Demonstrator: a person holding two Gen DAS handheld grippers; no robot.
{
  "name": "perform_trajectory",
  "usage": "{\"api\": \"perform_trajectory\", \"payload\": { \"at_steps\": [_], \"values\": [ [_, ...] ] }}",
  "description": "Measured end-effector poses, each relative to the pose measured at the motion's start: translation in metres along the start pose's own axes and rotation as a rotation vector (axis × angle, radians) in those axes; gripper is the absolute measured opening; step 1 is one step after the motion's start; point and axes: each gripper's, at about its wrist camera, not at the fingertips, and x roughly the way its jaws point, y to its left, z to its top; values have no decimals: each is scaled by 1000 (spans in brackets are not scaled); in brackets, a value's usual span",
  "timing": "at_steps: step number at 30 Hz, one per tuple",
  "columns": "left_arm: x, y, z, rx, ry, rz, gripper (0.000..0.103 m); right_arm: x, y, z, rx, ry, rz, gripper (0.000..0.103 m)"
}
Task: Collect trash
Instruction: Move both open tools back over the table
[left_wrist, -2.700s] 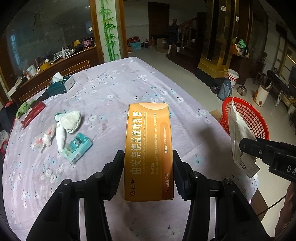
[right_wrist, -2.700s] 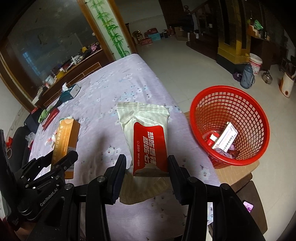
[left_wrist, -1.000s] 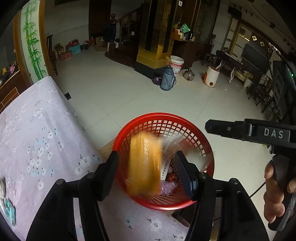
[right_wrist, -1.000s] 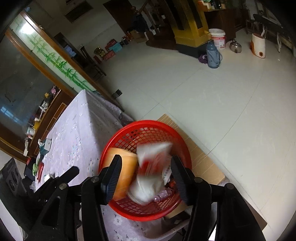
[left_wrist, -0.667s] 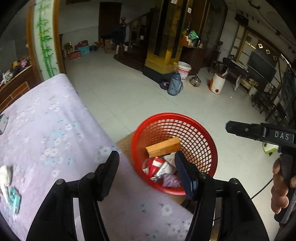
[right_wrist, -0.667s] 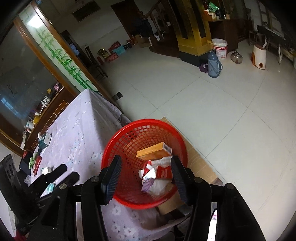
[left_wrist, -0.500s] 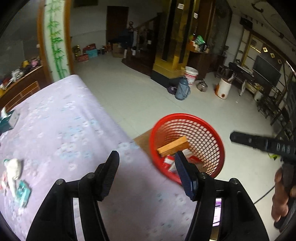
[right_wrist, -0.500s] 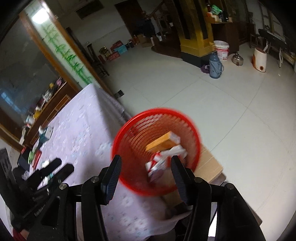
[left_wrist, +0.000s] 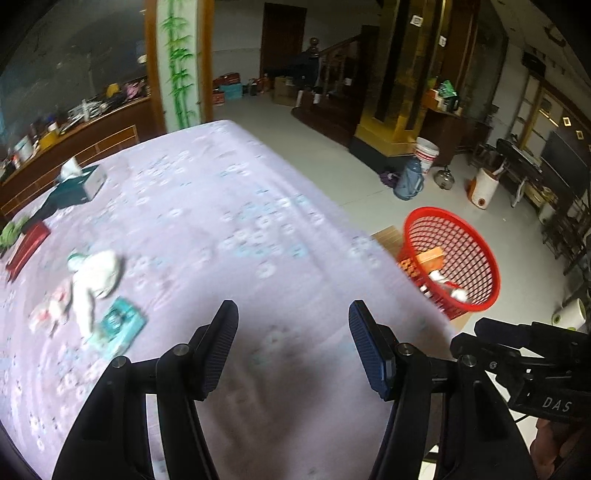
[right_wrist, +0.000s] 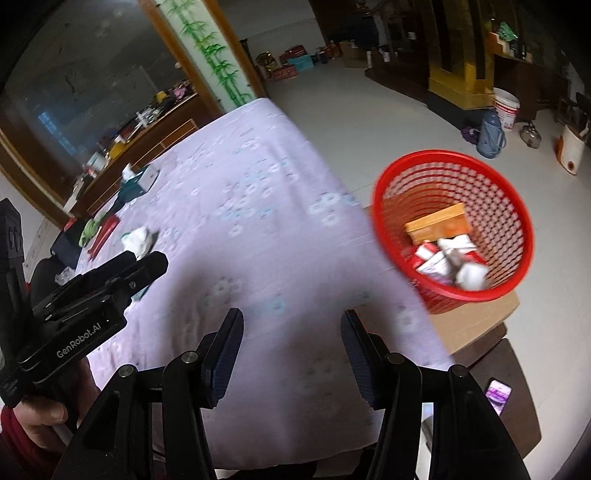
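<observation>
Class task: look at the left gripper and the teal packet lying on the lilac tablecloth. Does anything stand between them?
Nothing visible does. The open left gripper hovers over bare floral lilac tablecloth, and the flat teal packet lies ahead to its left. The crumpled white tissue wad sits just beyond the packet, not in the path.

We count 1 red basket (right_wrist: 515, 206) w/ 1 orange box (right_wrist: 437, 223) inside, plus approx. 3 other wrappers, too blurred to be sure. On the counter (left_wrist: 229, 206): 1 teal packet (left_wrist: 120, 326), 1 white wad (left_wrist: 98, 275), 1 tissue box (left_wrist: 79, 182), 1 red case (left_wrist: 26, 249). 2 grippers, left gripper (left_wrist: 293, 345) & right gripper (right_wrist: 291, 345).
</observation>
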Motion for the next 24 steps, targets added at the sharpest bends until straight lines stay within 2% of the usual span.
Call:
{"api": "perform_trajectory", "payload": {
  "at_steps": [12, 21, 24],
  "values": [
    [-37, 89, -34, -82, -11, 49, 61, 30, 91, -19, -76, 47, 53, 59],
    [-59, 170, -68, -196, -4, 120, 61, 60, 138, -8, -107, 95, 97, 59],
    [-67, 189, -78, -234, -9, 140, 61, 75, 159, -1, -119, 134, 139, 59]
  ]
}}
